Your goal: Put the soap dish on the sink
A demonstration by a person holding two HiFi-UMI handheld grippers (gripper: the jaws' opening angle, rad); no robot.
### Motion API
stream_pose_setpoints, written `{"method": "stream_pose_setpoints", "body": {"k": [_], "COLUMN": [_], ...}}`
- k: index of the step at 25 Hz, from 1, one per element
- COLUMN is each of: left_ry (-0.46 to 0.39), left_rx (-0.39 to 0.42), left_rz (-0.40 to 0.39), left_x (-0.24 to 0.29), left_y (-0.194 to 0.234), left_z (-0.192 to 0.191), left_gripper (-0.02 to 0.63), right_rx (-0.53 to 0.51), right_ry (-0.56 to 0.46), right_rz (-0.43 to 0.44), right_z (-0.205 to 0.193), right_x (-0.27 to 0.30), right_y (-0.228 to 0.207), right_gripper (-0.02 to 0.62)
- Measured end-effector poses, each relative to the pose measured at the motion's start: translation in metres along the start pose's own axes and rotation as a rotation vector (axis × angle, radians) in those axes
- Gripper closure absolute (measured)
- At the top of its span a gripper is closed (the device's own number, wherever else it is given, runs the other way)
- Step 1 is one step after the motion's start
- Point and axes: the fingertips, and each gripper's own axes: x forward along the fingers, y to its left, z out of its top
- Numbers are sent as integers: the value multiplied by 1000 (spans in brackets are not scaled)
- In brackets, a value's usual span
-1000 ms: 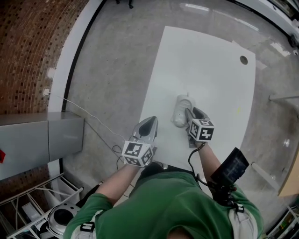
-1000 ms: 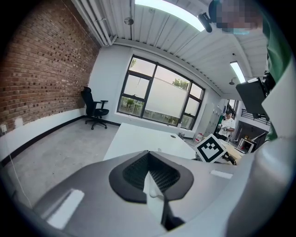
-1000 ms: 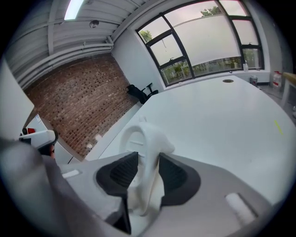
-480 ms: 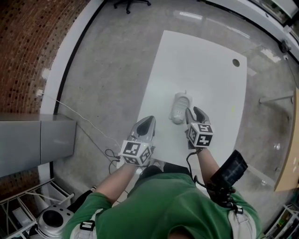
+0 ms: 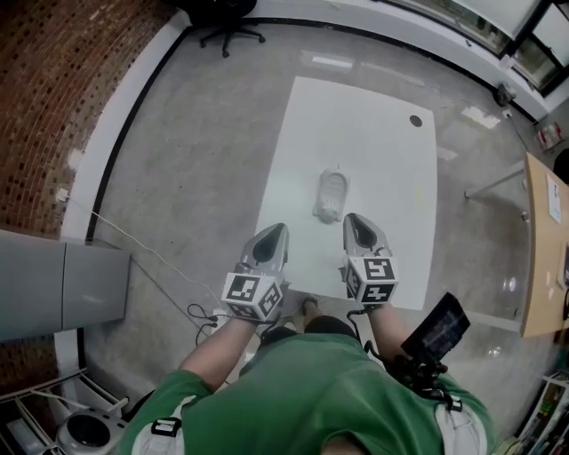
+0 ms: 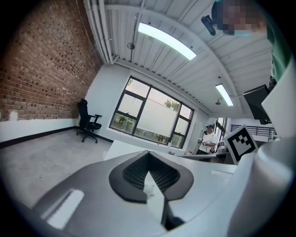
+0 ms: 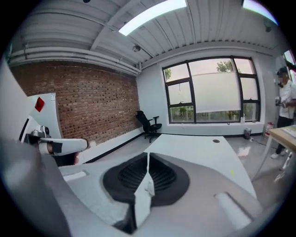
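Note:
The soap dish (image 5: 331, 195), a small whitish oval, lies by itself near the middle of the white table (image 5: 382, 142). No gripper touches it. My right gripper (image 5: 356, 219) hangs over the table's near edge, a little to the dish's near right. Its jaws have just been closing and nothing is between them; they stand shut. My left gripper (image 5: 273, 233) is level with it at the table's near left corner, also shut and empty. In both gripper views the jaws meet over the table top, left gripper (image 6: 149, 173) and right gripper (image 7: 148, 173).
The table has a round cable hole (image 5: 415, 120) at its far right. A black office chair (image 5: 222, 18) stands beyond it by the brick wall. A wooden desk (image 5: 544, 258) is at the right, a grey cabinet (image 5: 53, 284) at the left, and a cable (image 5: 169, 275) runs across the floor.
Both grippers have risen and drawn back toward the person. The right gripper, earlier open beside the soap dish, has left it on the table and closed.

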Motion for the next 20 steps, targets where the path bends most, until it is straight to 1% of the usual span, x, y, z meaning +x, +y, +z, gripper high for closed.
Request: {"method": "stream_pose_setpoints", "body": {"k": [1,2,5,9,12,16,20], "left_ry": [-17,-32,-73,-107,-118,-126,-129], "left_rx": [2,7,26,38,40,44,47], "left_rz": [-7,-14,-40,-81,-107,-145,-172], "left_x": [-7,-15,-41,-77,-99,-122,-138], "left_y": [-6,-13,-31,-43,-56,-78,-98], "left_z": [5,9,23,39,41,39,34], "left_gripper": [600,600,600,600,600,600,600], "right_rx": [-8,-14,-27,-20,-37,-51,-59], "right_ry": [-17,-34,-86,-134,-153,-216,-233], "right_rz": [-6,-9,-18,-42,-68,-95,-115], "right_z": [3,5,13,34,36,36,32], "right_x": [-12,-24,-58,-98,-130,-170,-202], "right_y": [4,7,23,55,69,78,84], "right_gripper": [588,591,592,592,592,592,592]}}
